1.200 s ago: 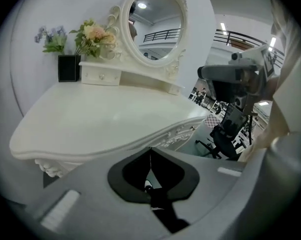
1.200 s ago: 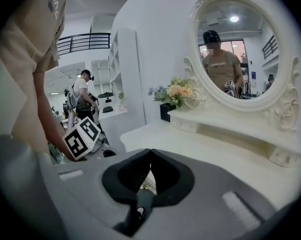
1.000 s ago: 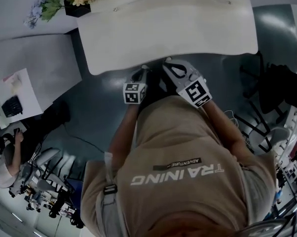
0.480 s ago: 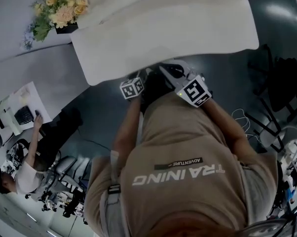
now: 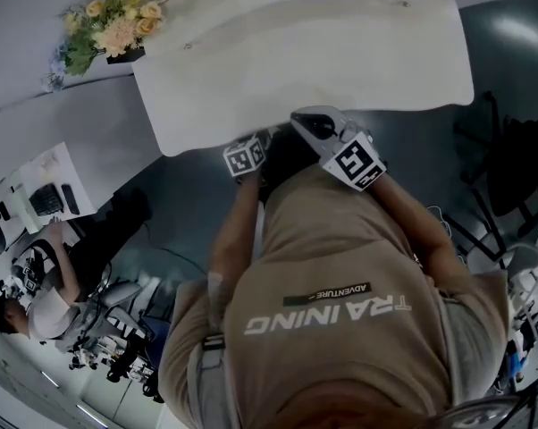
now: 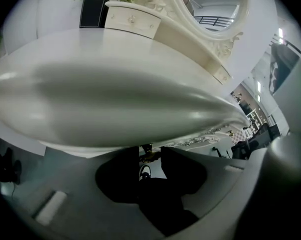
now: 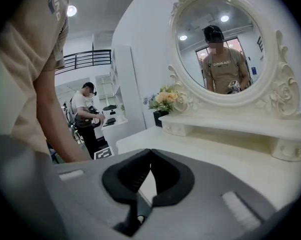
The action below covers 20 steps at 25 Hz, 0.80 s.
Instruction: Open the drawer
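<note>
**Critical relation.** The left gripper (image 6: 146, 160) is presented beneath the front edge of the white dressing table (image 5: 296, 52). Its fingers (image 6: 115, 174) have just been opening and are seen spread wide, with nothing clamped. A small brass-coloured drawer pull (image 6: 147, 153) is framed in the gap beyond their tips, at lower centre of the left gripper view. Contact between pads and pull cannot be confirmed. The pull is mounted on the carved drawer front (image 6: 195, 142), which is tucked under the table's edge and runs along it across the frame. Whether the drawer has moved out at all cannot be told, as no opening is seen. The pull's own long axis is too small to be determined. The left gripper is judged the nearer and the better aligned, so a short advance and a closing on the pull are called for.

**Right gripper.** The right gripper (image 7: 150, 153) is held above the tabletop, its fingertips pressed together on nothing.

**Surface.** The tabletop is glossy and bare at its front. An oval mirror (image 7: 223, 44) and a bouquet (image 5: 108, 29) are set at its back.

**Room.** A grey floor (image 5: 180, 204) is noted. A second person (image 5: 19, 315) is seated at a workbench at lower left of the head view.
</note>
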Available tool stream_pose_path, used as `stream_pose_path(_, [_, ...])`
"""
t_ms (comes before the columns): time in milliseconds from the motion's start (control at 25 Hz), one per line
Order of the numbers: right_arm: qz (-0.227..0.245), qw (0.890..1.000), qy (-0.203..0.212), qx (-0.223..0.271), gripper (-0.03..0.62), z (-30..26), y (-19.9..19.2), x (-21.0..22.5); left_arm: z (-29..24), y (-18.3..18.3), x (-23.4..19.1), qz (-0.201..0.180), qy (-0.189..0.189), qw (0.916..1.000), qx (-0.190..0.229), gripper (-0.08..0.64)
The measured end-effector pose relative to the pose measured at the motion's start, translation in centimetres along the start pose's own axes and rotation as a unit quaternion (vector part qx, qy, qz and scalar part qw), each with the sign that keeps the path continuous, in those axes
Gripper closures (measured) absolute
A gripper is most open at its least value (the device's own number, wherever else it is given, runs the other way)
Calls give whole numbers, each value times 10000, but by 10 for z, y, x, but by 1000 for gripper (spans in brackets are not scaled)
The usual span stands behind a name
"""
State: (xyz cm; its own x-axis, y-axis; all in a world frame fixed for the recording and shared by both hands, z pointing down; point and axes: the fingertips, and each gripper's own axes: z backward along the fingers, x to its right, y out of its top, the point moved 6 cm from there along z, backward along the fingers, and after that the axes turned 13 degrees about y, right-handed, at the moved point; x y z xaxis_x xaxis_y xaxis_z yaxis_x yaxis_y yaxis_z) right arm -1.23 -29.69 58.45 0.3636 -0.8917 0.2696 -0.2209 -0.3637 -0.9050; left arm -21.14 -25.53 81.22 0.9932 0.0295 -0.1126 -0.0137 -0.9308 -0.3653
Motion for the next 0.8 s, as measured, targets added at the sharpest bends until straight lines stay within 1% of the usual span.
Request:
stream_pose_path(200, [11, 9999, 134, -7, 589, -4, -1, 8, -1, 6, 2, -83, -98, 9999, -43, 420])
stream_pose_path(360, [-14, 9999, 140, 19, 589, -3, -1, 10, 1, 1, 4, -164, -14, 9998, -115, 420])
stream_pose_path(520, [-18, 9999, 66, 110, 589, 0, 3, 13, 4, -1, 4, -260, -67, 9994, -197, 422])
stream_pose_path(800, [-163, 9997, -44, 165, 589, 7, -5, 15, 8, -14, 6, -135, -80, 9990, -430, 422])
